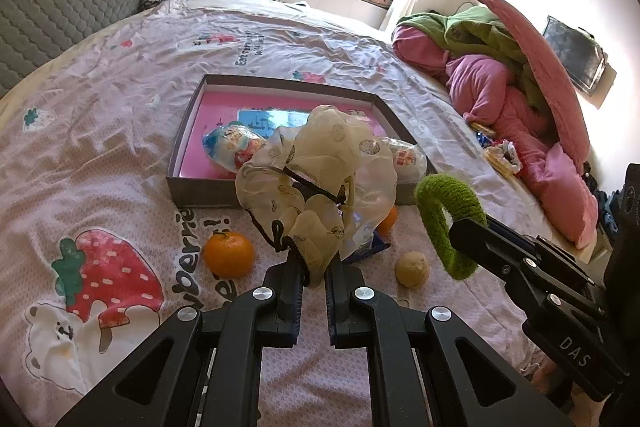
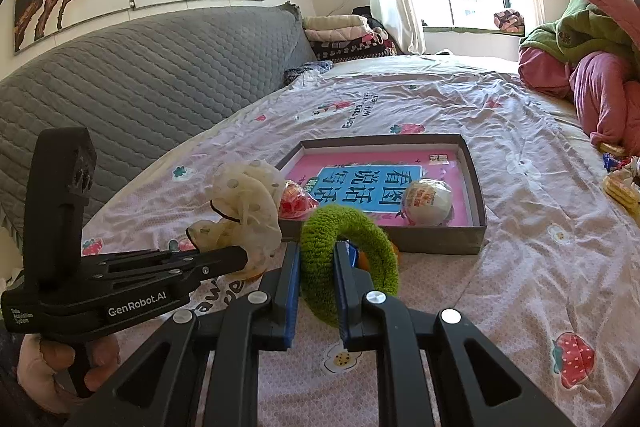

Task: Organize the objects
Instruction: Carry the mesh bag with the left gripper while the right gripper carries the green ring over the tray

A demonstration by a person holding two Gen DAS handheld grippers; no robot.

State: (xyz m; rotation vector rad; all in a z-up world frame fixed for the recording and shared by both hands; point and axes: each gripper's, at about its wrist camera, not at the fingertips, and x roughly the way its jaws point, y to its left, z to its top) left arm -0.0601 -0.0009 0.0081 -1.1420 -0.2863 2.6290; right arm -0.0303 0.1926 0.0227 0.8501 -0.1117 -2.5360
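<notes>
Left gripper (image 1: 313, 267) pinches the cream scrunchie (image 1: 316, 163); right gripper (image 2: 316, 267) clamps the green scrunchie (image 2: 352, 259), both raised, probably bound for the box (image 2: 440, 247).

Both tools are matte black plastic. The left tongs (image 1: 314, 267) and the right tongs (image 2: 316, 267) each have flat fingers lined with ribbed blue pads (image 2: 291, 291), on linkage arms fixed by round silver screws (image 2: 450, 315). White lettering, "GenRobot.AI", runs along the left tool's side behind its tongs, "DAS" along the right's. A pale pink sleeve (image 2: 34, 359) shows below the left handle.
</notes>
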